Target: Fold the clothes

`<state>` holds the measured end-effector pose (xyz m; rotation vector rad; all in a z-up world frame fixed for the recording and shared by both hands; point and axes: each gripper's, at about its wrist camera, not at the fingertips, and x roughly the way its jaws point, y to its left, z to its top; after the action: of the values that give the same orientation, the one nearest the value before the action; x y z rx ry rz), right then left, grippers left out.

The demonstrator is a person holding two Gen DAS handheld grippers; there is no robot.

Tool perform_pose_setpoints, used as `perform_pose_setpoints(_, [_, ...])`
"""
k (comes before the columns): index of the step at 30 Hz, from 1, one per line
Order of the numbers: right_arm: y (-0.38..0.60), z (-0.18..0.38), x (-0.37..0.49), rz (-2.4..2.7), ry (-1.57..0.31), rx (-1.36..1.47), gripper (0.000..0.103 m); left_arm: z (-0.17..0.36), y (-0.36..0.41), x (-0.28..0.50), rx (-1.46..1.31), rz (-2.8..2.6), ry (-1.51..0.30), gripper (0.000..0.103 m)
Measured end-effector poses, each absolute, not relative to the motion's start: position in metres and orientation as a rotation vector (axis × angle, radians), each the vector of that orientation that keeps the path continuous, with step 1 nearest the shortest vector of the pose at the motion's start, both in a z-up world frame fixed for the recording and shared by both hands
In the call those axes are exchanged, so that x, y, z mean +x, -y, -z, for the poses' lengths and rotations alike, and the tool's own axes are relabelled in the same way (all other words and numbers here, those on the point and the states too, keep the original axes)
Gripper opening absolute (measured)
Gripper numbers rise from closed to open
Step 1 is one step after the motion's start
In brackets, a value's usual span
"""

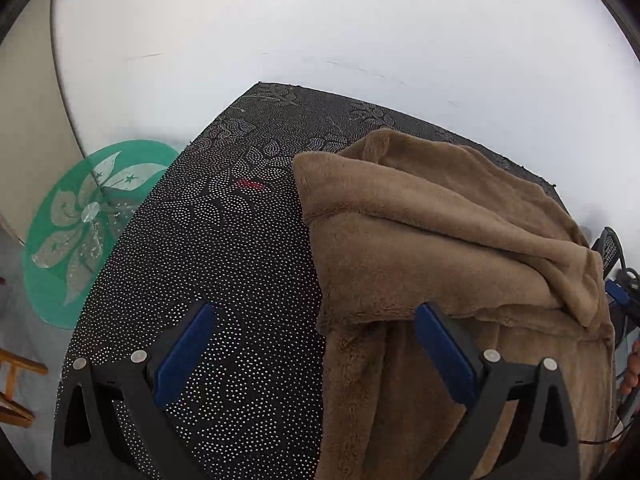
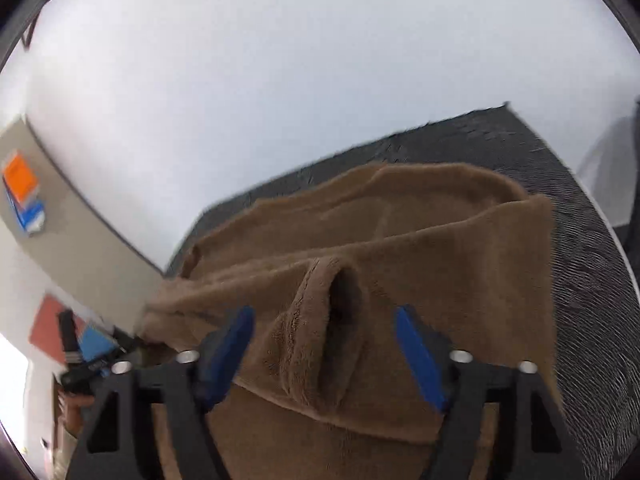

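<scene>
A brown fleece garment point(image 1: 440, 248) lies bunched in thick folds on a black table point(image 1: 224, 240) covered with a pattern of small silver dots, as two hand-held grippers hover over it. From the left wrist camera, the garment fills the frame from 1 to 5 o'clock, its near end spilling over the table edge toward the camera; bare table runs from 12 down to 7 o'clock. The left gripper point(image 1: 316, 350) is spread wide, holding nothing: its left blue pad point(image 1: 186, 354) stands over bare table, its right pad over the fleece at a folded hem. Whether that pad touches the cloth cannot be told. A green glass disc point(image 1: 80, 236) with a pale flower design sits beyond the table at 9 o'clock, and a wooden frame point(image 1: 16, 384) shows at 8 o'clock. At 4 o'clock, past the garment, part of the other tool and some fingers point(image 1: 632, 368) are visible.

The right wrist view is motion-blurred. There the garment point(image 2: 380, 240) occupies the centre and lower frame, with a rolled fold forming a dark tunnel between the pads. The right gripper point(image 2: 324, 354) is likewise wide open, empty, both blue pads astride that fold. The table point(image 2: 580, 280) shows at 3 o'clock. At 8 o'clock the left tool point(image 2: 86, 360) appears at the garment's edge.
</scene>
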<state>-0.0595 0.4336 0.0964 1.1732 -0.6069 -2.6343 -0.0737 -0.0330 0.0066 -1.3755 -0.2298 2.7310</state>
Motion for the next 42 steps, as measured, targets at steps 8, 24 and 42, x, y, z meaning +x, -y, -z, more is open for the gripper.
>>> perform_pose_setpoints(8, [-0.403, -0.084, -0.079, 2.574, 0.484, 1.232, 0.009, -0.005, 0.025, -0.082, -1.378, -2.742, 0.161, 0.101])
perform_pose_setpoints(24, [-0.482, -0.105, -0.037, 2.704, 0.850, 1.182, 0.009, 0.003, -0.002, -0.086, -1.364, -2.683, 0.005, 0.101])
perform_pose_setpoints(42, [-0.508, -0.090, 0.028, 2.911, 0.866, 1.212, 0.009, 0.012, 0.000, -0.071, -1.423, -2.719, -0.149, 0.101])
